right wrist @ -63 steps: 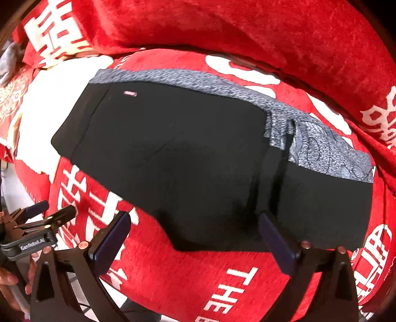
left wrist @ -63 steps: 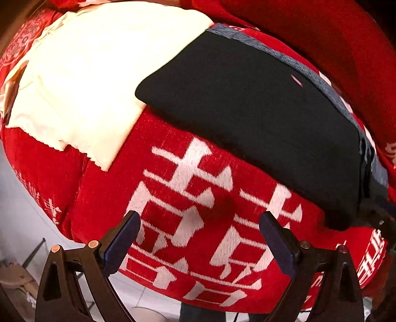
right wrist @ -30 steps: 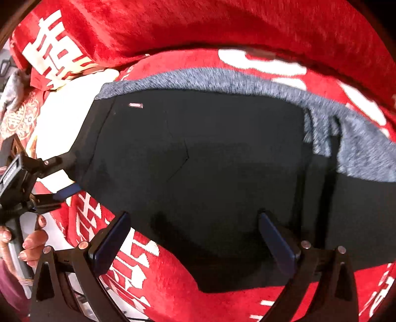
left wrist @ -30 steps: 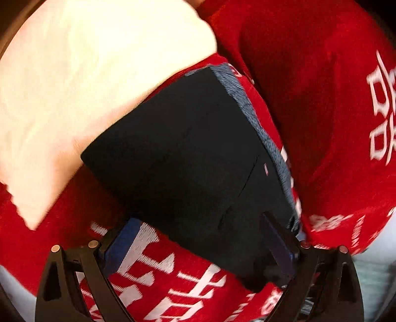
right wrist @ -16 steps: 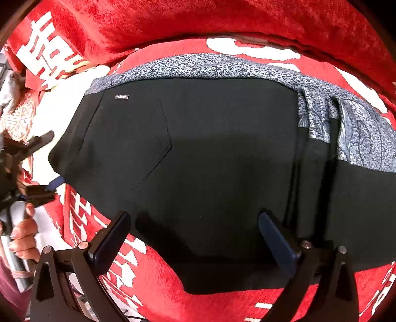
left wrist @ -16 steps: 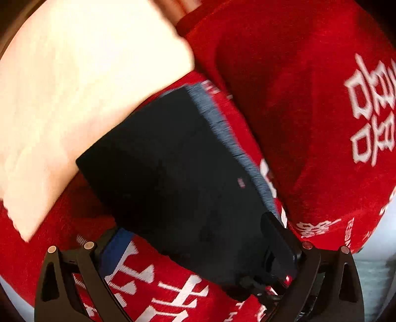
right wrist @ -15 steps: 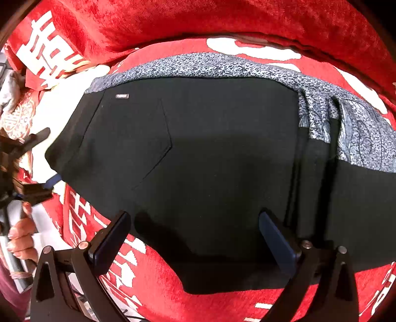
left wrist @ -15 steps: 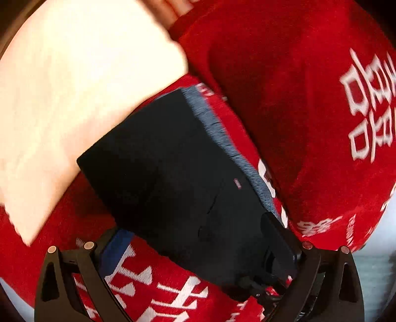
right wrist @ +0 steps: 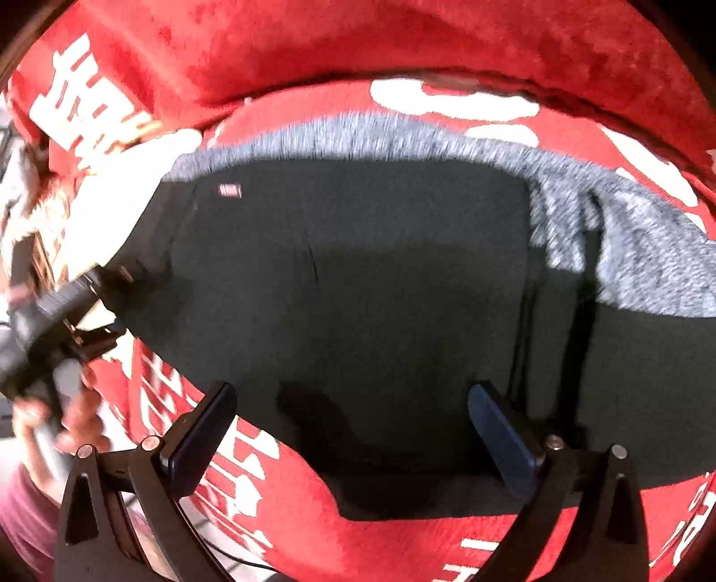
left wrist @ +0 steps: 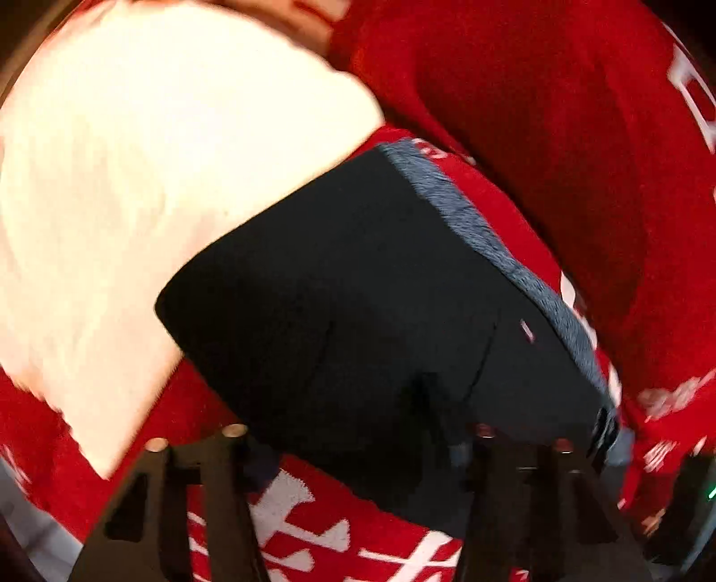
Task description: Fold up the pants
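Two tongs worked the black pants with the grey knit waistband, which lay flat on the red plush blanket with white characters, its surface beneath unidentifiable. Pants sat partly folded already, a doubled panel showing at their right side under the grey band.

Left tongs were at the pants' left edge, near the corner that overlaps the cream-white cloth beside the pants. Fingers seemed narrowed onto that near edge, with dark fabric between them, but blur and black-on-black hid the contact, so grasp or not: cannot tell. Right wrist view showed the same tool at that left edge, motion-blurred, also unclear.

Right tongs hung released, fingers wide apart, over the pants' near hem, not touching cloth as far as visible.

Step judged: taking hold of the left side for the next fold across. Next move probably calls for a firm pinch through all layers at the left edge, right tongs pinning or gripping the near hem, then lifting low and carrying over toward the right side without dragging the blanket.
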